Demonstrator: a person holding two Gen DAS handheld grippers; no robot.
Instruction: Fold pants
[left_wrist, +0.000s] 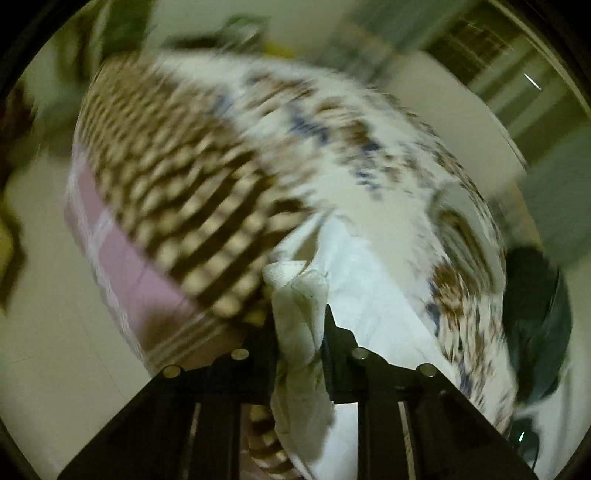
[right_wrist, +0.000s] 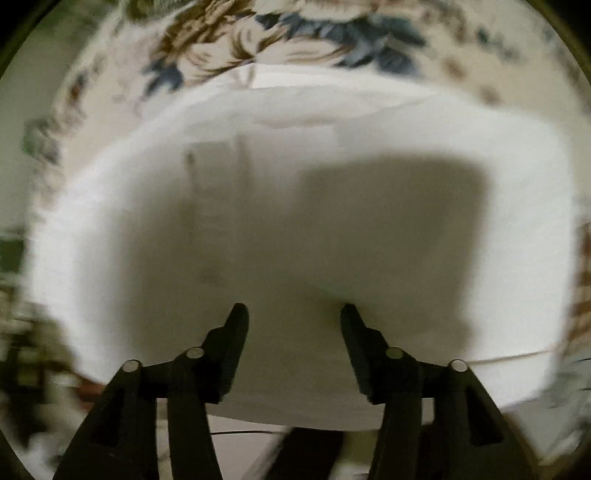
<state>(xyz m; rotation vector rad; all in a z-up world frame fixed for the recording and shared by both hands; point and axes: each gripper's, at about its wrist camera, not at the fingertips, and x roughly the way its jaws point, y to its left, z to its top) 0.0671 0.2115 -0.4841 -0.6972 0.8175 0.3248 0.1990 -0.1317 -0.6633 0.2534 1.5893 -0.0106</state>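
Observation:
The pants are white cloth. In the left wrist view my left gripper (left_wrist: 301, 332) is shut on a bunched white fold of the pants (left_wrist: 299, 314), which trails away to the right (left_wrist: 369, 266) over a floral bedspread. In the right wrist view the white pants (right_wrist: 295, 206) lie spread wide just below my right gripper (right_wrist: 293, 314). Its fingers (right_wrist: 236, 332) stand apart and hold nothing; their shadow falls on the cloth. Both views are blurred by motion.
A white floral bedspread (left_wrist: 332, 122) covers the bed and also shows in the right wrist view (right_wrist: 258, 33). A brown checked blanket (left_wrist: 177, 177) with a pink edge (left_wrist: 122, 258) lies at left. A dark object (left_wrist: 535, 317) sits at right. Pale floor (left_wrist: 55, 332) lies below.

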